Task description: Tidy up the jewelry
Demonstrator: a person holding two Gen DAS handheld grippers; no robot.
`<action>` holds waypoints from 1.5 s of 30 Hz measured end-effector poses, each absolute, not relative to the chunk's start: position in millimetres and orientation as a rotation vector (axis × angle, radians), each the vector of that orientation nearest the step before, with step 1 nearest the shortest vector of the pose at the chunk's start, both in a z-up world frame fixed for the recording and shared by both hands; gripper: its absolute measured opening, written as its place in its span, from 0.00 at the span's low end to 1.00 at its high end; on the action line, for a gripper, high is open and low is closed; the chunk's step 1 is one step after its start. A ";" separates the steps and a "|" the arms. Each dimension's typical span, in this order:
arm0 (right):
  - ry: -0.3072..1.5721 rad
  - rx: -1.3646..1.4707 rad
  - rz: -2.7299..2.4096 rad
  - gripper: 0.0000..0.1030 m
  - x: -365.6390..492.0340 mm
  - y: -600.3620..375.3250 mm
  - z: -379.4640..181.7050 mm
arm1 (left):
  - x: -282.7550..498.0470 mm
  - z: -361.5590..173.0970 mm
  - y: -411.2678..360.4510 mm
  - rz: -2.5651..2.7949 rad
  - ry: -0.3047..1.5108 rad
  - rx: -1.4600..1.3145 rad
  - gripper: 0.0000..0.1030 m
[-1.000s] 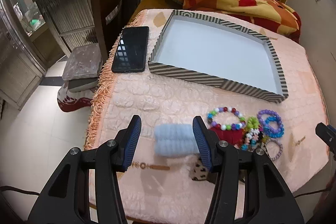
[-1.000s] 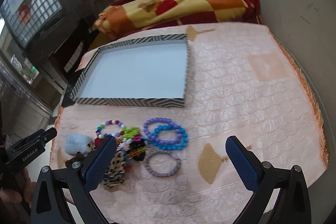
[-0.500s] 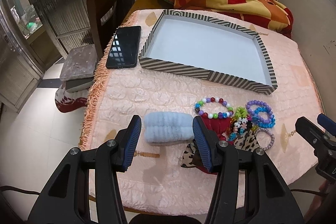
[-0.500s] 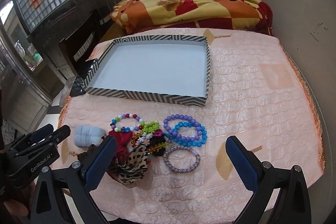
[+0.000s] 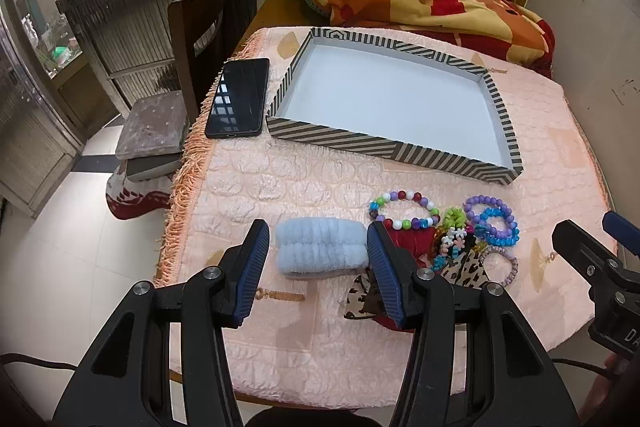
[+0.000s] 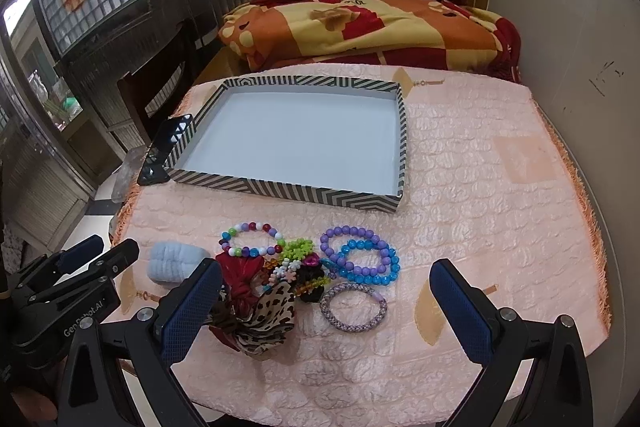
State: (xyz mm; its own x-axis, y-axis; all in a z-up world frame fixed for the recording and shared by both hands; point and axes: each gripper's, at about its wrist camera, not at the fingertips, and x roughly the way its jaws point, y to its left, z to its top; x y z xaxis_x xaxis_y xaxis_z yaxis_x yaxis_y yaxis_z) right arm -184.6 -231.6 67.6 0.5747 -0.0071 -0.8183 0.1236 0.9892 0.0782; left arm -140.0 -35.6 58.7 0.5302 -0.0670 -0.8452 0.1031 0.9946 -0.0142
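Observation:
A pile of jewelry lies near the table's front edge: a fluffy light blue scrunchie (image 5: 321, 246) (image 6: 175, 261), a multicolour bead bracelet (image 5: 403, 209) (image 6: 251, 239), purple and blue bead bracelets (image 6: 362, 255) (image 5: 494, 221), a woven purple bangle (image 6: 353, 306) and a leopard-print scrunchie (image 6: 260, 323). An empty striped tray (image 5: 344, 138) (image 6: 288, 187) stands behind them. My left gripper (image 5: 318, 273) is open, its jaws either side of the blue scrunchie and above it. My right gripper (image 6: 326, 311) is wide open above the pile.
A black phone (image 5: 239, 98) lies left of the tray near the fringed table edge. A wooden chair (image 5: 188, 39) stands at the left. A folded orange blanket (image 6: 360, 27) lies behind the table. A wall runs along the right side.
Both grippers have pulled back and up from the table, so more of it shows. The jewelry and tray have not moved. Both grippers stay open.

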 end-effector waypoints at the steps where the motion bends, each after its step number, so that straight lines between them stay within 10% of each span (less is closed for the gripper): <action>1: 0.957 0.130 -0.077 1.00 -184.6 -231.0 67.8 | -140.0 58.7 -35.6 -0.102 1.007 0.039 0.49; 45: 0.979 0.103 -0.082 1.00 -184.7 -231.3 65.9 | -150.6 60.1 -37.7 -0.104 1.011 0.038 0.49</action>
State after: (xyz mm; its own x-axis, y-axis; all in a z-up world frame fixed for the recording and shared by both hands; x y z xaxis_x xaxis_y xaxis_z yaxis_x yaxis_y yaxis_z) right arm -184.7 -231.3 65.9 0.5551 -0.0225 -0.8315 0.1155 0.9920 0.0502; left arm -150.6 -37.7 60.1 0.5264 -0.0699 -0.8474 0.1048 0.9944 -0.0169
